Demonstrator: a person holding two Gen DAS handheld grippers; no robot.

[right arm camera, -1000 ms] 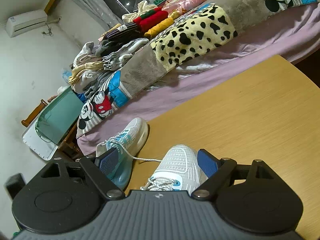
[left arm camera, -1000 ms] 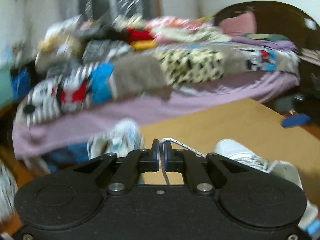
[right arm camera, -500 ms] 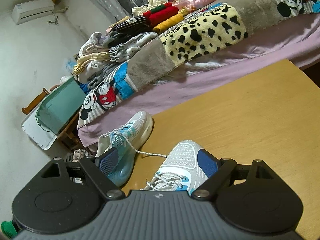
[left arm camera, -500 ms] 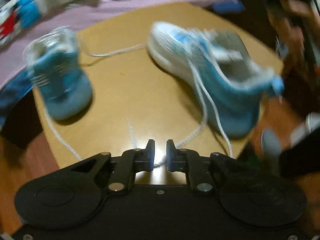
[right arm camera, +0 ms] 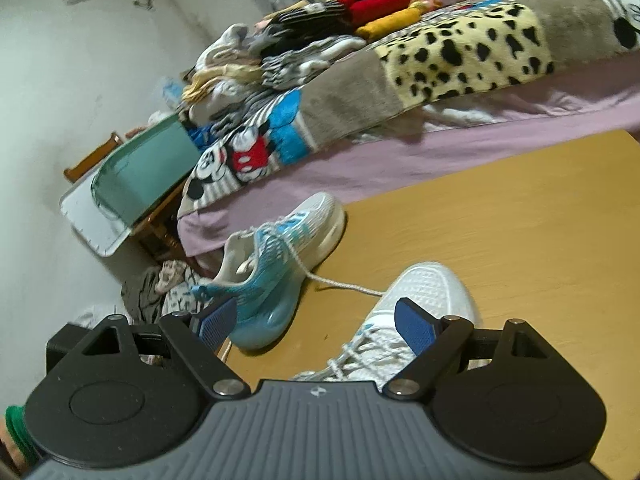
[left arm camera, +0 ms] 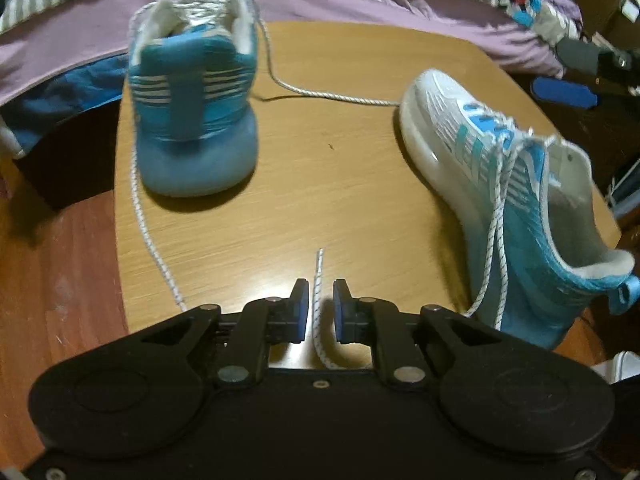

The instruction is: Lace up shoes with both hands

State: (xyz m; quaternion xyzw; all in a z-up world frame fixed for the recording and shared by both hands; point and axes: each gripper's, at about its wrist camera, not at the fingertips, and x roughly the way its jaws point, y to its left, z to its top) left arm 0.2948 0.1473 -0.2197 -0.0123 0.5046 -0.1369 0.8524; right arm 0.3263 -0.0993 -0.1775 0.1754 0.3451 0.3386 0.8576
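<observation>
Dim indoor light, slight motion blur

The left wrist camera looks steeply down at the table [left arm camera: 360, 184] from near. The right one looks low across it toward the bed [right arm camera: 460, 148]. Both views share the two shoes [left arm camera: 194, 108] [right arm camera: 280, 264].

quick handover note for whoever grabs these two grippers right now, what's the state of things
Left gripper: jaws slightly apart, a white lace end lying loose between them, not clamped.
Right gripper: wide open, empty, hovering over the near shoe.
Both shoes stand on the wooden table; the far shoe sits at the bed-side edge, its lace trailing across to the other.
Done: both shoes look partly laced, ends loose.
Left: regrip the lace end, finish lacing and tie.
</observation>
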